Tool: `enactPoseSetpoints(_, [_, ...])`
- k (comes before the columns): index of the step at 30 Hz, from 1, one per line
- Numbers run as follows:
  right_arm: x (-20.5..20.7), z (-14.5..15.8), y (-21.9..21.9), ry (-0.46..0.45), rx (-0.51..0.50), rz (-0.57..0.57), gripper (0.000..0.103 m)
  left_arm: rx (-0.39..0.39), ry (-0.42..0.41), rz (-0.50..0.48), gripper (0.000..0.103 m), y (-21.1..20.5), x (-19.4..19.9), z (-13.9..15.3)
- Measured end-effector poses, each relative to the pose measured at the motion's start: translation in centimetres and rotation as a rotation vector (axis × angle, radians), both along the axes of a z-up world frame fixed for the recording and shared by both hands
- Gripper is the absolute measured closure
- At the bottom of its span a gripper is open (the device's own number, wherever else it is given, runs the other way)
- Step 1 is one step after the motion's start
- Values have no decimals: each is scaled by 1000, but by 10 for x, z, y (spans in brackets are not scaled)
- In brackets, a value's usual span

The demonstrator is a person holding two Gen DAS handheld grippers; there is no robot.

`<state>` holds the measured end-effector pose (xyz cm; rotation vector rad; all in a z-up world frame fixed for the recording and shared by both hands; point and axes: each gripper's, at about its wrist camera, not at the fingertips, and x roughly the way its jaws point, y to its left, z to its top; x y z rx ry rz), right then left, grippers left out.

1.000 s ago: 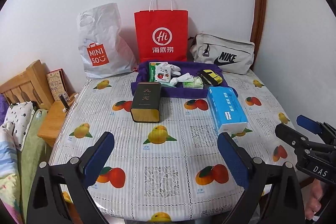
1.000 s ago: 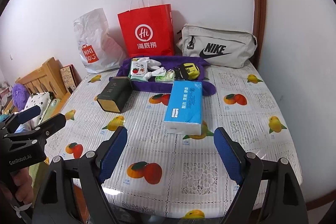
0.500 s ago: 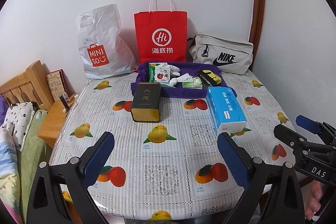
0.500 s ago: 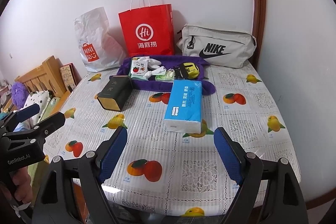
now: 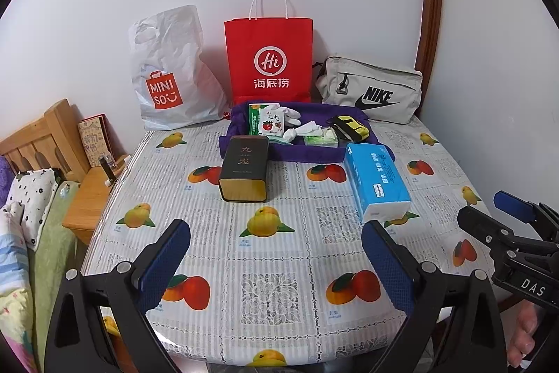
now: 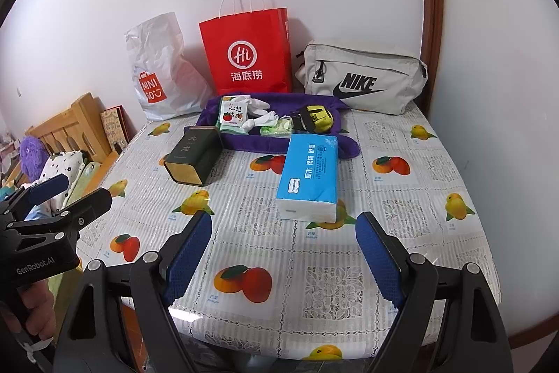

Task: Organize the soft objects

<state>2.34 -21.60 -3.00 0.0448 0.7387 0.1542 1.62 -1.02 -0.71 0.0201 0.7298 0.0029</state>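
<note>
A blue tissue pack lies on the fruit-print table. Behind it a purple cloth bag lies open, holding a white glove, small tissue packets, a green packet and a black-yellow pouch. My left gripper and right gripper are both open and empty above the near table edge. Each shows at the other view's side: the right gripper, the left gripper.
A dark tin box lies left of the tissue pack. At the back stand a white Miniso bag, a red paper bag and a grey Nike bag. A wooden bedhead and bedding are on the left.
Both cameras have eased back and up slightly, so the table objects sit a little higher and farther. No object has moved; both grippers stay open.
</note>
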Motion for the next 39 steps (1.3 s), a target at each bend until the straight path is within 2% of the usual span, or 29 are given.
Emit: enactPoseSetpoints(39, [-3, 2, 0, -3, -6, 3, 19, 0, 3, -13, 4, -1, -1, 1])
